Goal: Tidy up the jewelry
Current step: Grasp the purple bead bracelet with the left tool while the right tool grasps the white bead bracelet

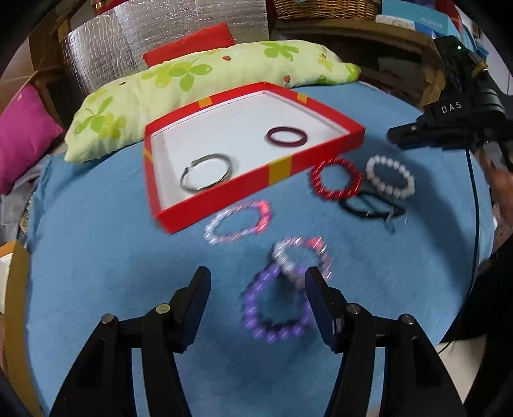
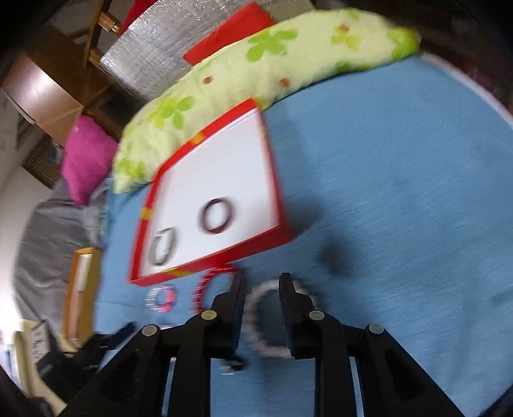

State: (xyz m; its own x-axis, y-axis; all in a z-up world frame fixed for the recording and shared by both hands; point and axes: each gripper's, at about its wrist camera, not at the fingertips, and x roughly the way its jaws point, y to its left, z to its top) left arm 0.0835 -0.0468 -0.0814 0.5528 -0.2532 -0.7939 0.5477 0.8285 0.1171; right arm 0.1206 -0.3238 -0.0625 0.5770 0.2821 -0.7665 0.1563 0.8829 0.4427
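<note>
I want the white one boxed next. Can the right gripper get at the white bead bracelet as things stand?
Probably yes. The right gripper is open and already over the white bead bracelet, which lies flat on the blue cloth. The red bead bracelet sits close beside it and could get nudged.

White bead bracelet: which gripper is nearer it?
Right. The right gripper hangs directly over the white bead bracelet; the left gripper is over the purple bracelet.

A home, likely a bedroom: clover-print pillow (image 1: pixel 192 83), pink cushion (image 1: pixel 22 134), wicker basket (image 1: pixel 327 8), and wooden furniture (image 2: pixel 48 86).
</note>
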